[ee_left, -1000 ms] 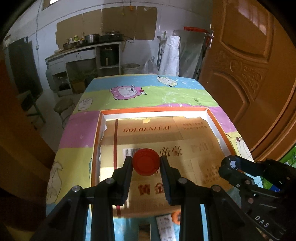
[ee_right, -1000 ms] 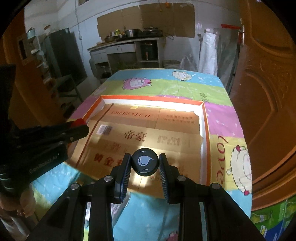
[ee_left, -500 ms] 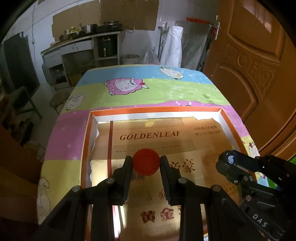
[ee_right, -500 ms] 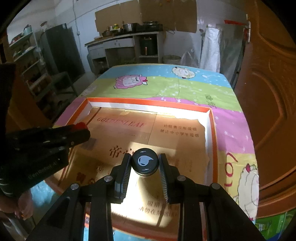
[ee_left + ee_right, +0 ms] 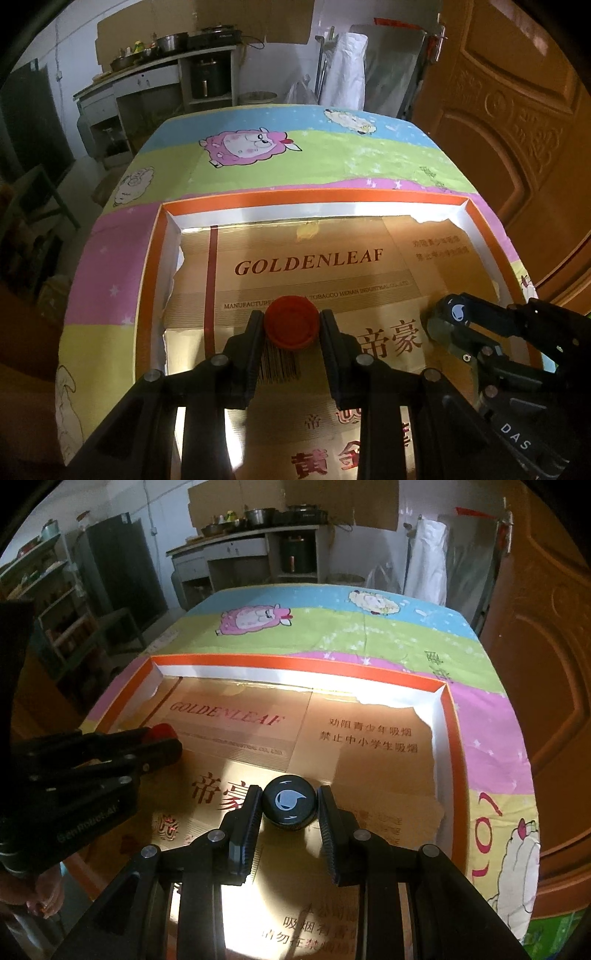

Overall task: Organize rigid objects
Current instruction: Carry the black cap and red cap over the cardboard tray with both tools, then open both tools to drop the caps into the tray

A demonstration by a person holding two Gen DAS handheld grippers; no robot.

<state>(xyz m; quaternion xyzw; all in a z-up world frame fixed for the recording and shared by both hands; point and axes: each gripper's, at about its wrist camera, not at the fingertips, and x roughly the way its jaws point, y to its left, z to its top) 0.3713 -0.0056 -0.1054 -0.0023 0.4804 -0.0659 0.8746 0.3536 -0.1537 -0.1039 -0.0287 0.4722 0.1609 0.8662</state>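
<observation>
Caps, two, each carried over the orange-rimmed tray (image 5: 149,266) lined with gold cardboard. Left gripper (image 5: 291,326) clamped on red cap (image 5: 291,328), above the tray's left half; right gripper (image 5: 289,805) clamped on black cap (image 5: 289,806), above the tray's right half. Risks: round, shallow caps held only by their edges may pop sideways on release or roll toward the tray wall; grippers stand near each other and could collide.
</observation>
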